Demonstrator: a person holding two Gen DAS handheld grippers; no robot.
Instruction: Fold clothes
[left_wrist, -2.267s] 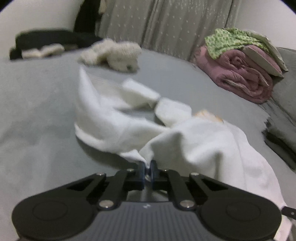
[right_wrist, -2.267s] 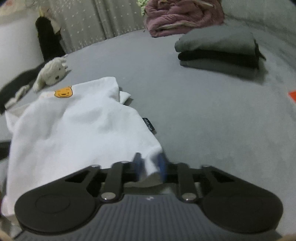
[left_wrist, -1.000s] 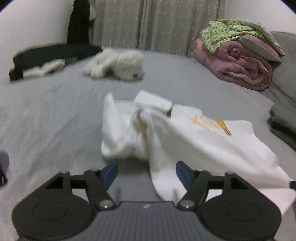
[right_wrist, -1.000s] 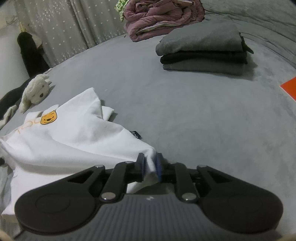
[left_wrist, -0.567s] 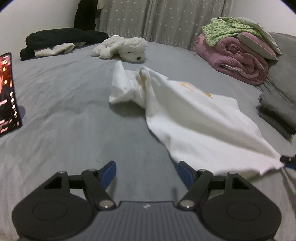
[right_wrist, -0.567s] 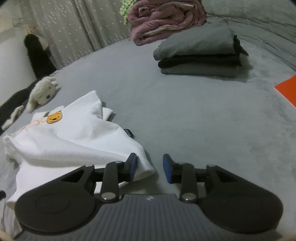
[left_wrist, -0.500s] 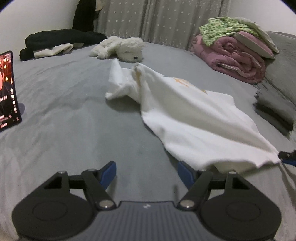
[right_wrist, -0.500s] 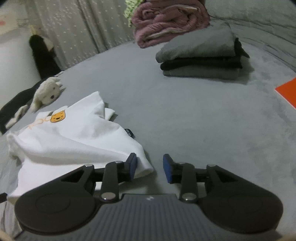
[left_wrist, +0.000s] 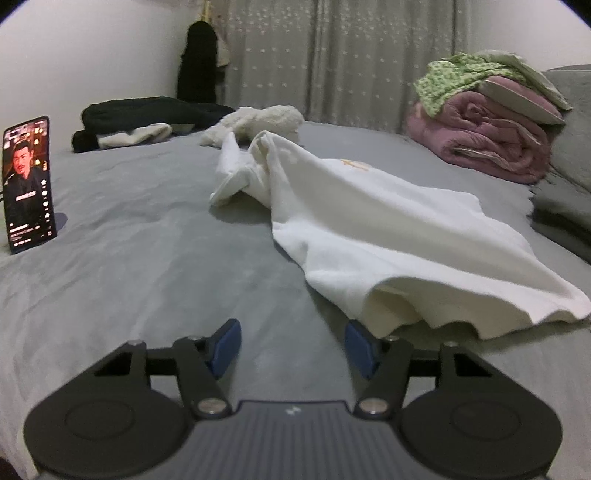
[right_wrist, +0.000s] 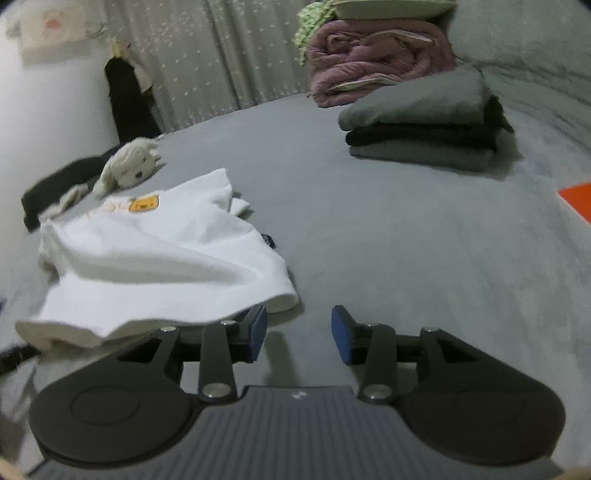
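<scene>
A white T-shirt (left_wrist: 373, 236) with an orange bear print lies rumpled on the grey bed cover, its hem nearest me. My left gripper (left_wrist: 291, 347) hovers low over the cover just left of that hem; its jaws are closing with only bare cover between them, and the right pad (left_wrist: 360, 347) sits close to the hem's edge. In the right wrist view the same T-shirt (right_wrist: 155, 254) lies to the left. My right gripper (right_wrist: 299, 334) is opening, empty, with the hem corner just beyond its left pad (right_wrist: 258, 326).
A lit phone (left_wrist: 27, 182) stands propped at the left. A plush toy (left_wrist: 258, 120) and dark clothes (left_wrist: 147, 114) lie at the back. Rolled pink bedding (left_wrist: 491, 140) and a stack of folded grey garments (right_wrist: 424, 122) sit to the right. An orange sheet (right_wrist: 578, 199) lies at the far right.
Both grippers let go of the T-shirt, which now lies on the bed. The left gripper drew back and sank toward the hem. The right gripper's jaws opened wider.
</scene>
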